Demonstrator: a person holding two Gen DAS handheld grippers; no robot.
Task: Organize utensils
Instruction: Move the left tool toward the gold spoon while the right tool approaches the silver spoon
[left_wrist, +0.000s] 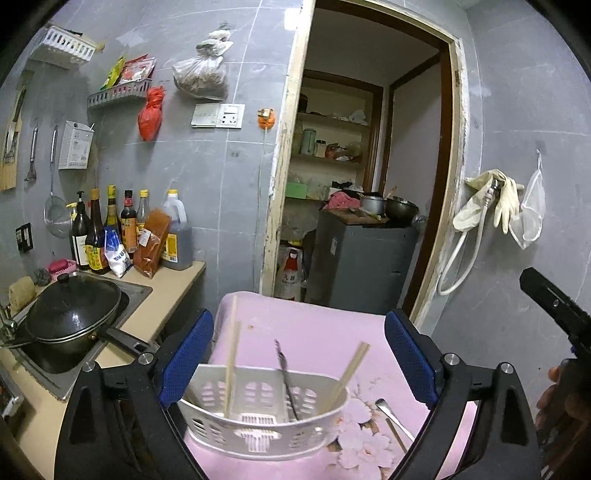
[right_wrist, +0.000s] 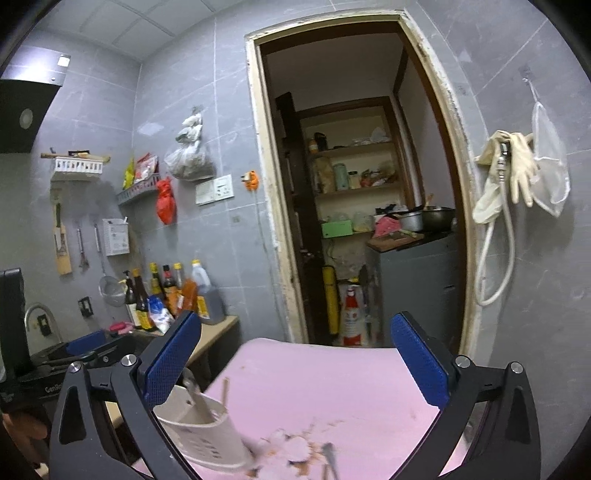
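Observation:
A white slotted utensil basket (left_wrist: 258, 417) stands on the pink flowered tabletop (left_wrist: 317, 339), between the open fingers of my left gripper (left_wrist: 299, 362). It holds wooden chopsticks (left_wrist: 232, 365), another chopstick (left_wrist: 349, 373) and a dark utensil (left_wrist: 286, 376). A metal spoon (left_wrist: 391, 415) and a chopstick (left_wrist: 396, 435) lie on the cloth to its right. My right gripper (right_wrist: 295, 369) is open and empty above the table; the basket (right_wrist: 207, 432) sits at its lower left, the spoon (right_wrist: 330, 458) blurred below.
A counter (left_wrist: 177, 280) to the left holds a black lidded wok (left_wrist: 74, 314) in a sink, and sauce bottles (left_wrist: 125, 229). A doorway to a pantry with a grey cabinet (left_wrist: 358, 262) lies ahead. Gloves and a hose (left_wrist: 491, 206) hang on the right wall.

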